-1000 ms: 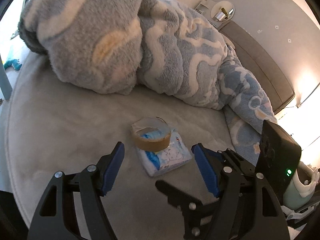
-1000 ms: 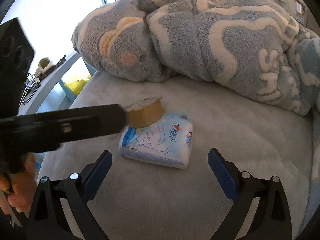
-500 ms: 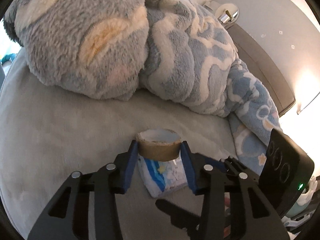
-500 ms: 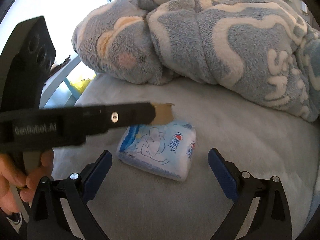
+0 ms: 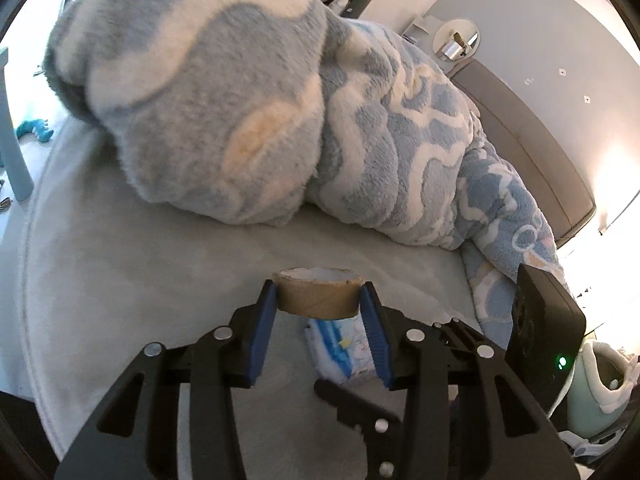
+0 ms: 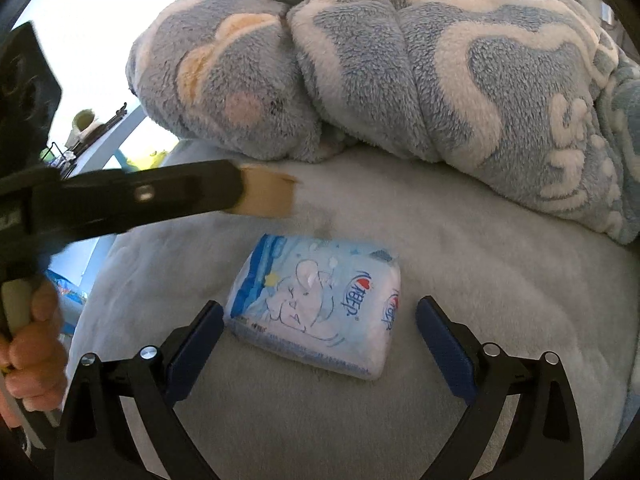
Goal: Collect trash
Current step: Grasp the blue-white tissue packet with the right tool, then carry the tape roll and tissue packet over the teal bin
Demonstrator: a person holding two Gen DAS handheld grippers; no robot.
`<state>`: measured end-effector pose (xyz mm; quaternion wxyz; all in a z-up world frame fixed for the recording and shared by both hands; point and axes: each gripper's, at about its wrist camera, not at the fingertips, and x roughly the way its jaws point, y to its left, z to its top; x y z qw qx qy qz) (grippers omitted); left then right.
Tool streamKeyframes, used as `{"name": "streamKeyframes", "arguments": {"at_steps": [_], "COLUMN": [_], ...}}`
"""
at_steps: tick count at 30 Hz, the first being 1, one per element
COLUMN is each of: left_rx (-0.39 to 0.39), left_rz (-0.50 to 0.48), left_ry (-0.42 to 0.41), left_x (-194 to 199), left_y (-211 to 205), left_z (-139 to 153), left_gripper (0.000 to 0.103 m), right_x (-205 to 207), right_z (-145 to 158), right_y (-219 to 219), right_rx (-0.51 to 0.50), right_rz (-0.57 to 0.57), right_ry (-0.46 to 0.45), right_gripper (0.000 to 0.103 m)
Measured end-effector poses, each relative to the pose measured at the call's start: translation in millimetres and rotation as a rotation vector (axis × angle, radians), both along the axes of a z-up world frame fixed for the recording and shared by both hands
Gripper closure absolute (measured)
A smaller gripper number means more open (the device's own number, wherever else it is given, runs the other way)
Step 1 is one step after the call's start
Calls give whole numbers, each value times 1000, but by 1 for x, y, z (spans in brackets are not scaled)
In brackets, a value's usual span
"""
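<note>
reaching in from the left and angled downward, the left gripper (image 5: pixel 319 300) pinched one cardboard tape core (image 5: pixel 318 293) between its blue pads, clear of the grey bed (image 6: pixel 480 248). a hand (image 6: pixel 30 356) held its handle. one tissue pack (image 6: pixel 316 306) lay flat on the bed. further right, the right gripper (image 6: pixel 318 326) hovered tilted down, jaws wide, straddling the pack without touching. one fleece blanket (image 6: pixel 400 60) lay heaped behind.

Grey bed (image 6: pixel 460 240), tissue pack (image 6: pixel 316 308), fleece blanket (image 6: pixel 400 60)
</note>
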<state>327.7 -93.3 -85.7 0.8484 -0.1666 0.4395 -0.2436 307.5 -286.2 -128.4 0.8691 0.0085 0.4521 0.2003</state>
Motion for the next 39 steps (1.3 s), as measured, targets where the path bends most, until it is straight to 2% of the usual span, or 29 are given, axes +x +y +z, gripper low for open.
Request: {"name": "streamKeyframes", "arguments": {"at_steps": [9, 11, 14, 27, 39], "left_rx": [13, 20, 28, 72, 184], "left_rz": [26, 32, 43, 100, 155], "left_ry": [-19, -24, -31, -48, -54], "left_x": [-18, -24, -34, -88, -143], "left_y": [29, 36, 48, 90, 137], "left_z": [15, 18, 23, 41, 45], "left_gripper": [58, 58, 58, 58, 58], "right_x": [7, 5, 3, -28, -67], "right_z": [0, 0, 3, 24, 38], "right_y": [27, 36, 43, 90, 138], "right_rx": [-42, -60, -53, -19, 9], "right_rz": [-44, -64, -91, -74, -21], "right_ry": [-8, -13, -20, -56, -95], "right_gripper": [6, 24, 28, 28, 28]}}
